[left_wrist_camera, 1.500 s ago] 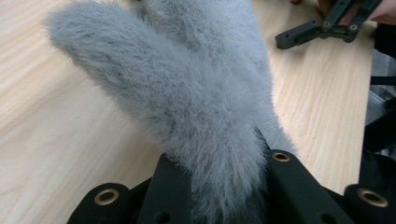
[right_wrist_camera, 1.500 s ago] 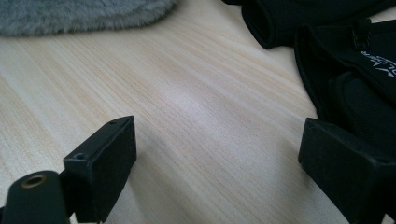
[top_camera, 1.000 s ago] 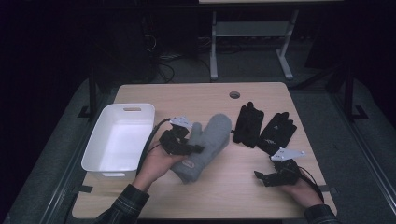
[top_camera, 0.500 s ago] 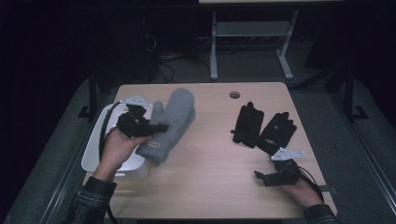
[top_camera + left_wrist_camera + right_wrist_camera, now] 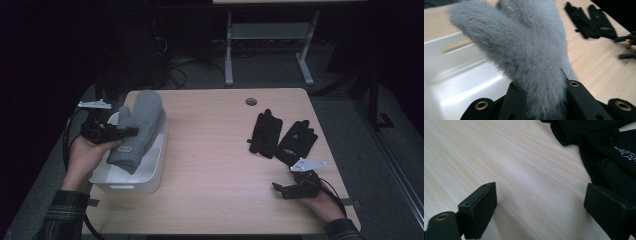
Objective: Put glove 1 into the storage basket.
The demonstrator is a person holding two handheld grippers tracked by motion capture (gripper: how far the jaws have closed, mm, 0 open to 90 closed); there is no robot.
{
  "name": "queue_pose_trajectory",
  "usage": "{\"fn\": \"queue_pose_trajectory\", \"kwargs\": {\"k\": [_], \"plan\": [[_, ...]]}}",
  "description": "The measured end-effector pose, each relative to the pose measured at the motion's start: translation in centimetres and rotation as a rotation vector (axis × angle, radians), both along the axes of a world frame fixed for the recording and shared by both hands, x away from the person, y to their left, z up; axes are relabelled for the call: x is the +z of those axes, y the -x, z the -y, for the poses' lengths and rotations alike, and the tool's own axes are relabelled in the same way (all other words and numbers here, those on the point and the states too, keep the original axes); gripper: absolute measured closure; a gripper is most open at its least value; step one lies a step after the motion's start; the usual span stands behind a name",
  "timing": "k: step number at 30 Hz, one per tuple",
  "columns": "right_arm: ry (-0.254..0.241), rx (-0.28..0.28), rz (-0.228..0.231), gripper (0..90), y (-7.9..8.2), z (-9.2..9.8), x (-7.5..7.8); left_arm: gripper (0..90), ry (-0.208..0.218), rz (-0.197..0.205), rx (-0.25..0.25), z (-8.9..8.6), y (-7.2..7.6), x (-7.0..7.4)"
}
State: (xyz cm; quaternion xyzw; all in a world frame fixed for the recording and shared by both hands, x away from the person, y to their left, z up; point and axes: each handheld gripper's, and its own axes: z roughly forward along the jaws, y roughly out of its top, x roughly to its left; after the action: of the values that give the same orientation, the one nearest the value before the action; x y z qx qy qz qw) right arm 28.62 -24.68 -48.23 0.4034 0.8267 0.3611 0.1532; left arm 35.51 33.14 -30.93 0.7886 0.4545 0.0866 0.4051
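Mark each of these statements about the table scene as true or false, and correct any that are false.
1. The left gripper is shut on the grey mitten. True.
2. The grey mitten lies flat on the bare tabletop. False: it is held up over the white tub.
3. The right gripper holds a black glove. False: its fingers stand open over bare wood, with nothing between them.
4. Two black gloves lie side by side on the table. True.
5. The white tub sits at the right end of the table. False: it sits at the left end.
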Motion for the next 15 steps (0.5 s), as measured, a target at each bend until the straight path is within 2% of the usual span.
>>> {"fn": "queue_pose_trajectory", "kwargs": {"k": [5,12,15], "plan": [[0.000,-0.001,0.000,11.0,0.0,0.0,0.0,78.7,0.009,-0.060,0.020,-1.3,-0.5,-2.4],[0.000,-0.004,0.000,11.0,0.0,0.0,0.0,78.5,0.003,-0.154,0.037,-1.8,-2.0,-6.1],[0.000,-0.005,-0.001,11.0,0.0,0.0,0.0,78.1,-0.011,-0.199,0.023,-1.7,-2.7,-7.5]]}}
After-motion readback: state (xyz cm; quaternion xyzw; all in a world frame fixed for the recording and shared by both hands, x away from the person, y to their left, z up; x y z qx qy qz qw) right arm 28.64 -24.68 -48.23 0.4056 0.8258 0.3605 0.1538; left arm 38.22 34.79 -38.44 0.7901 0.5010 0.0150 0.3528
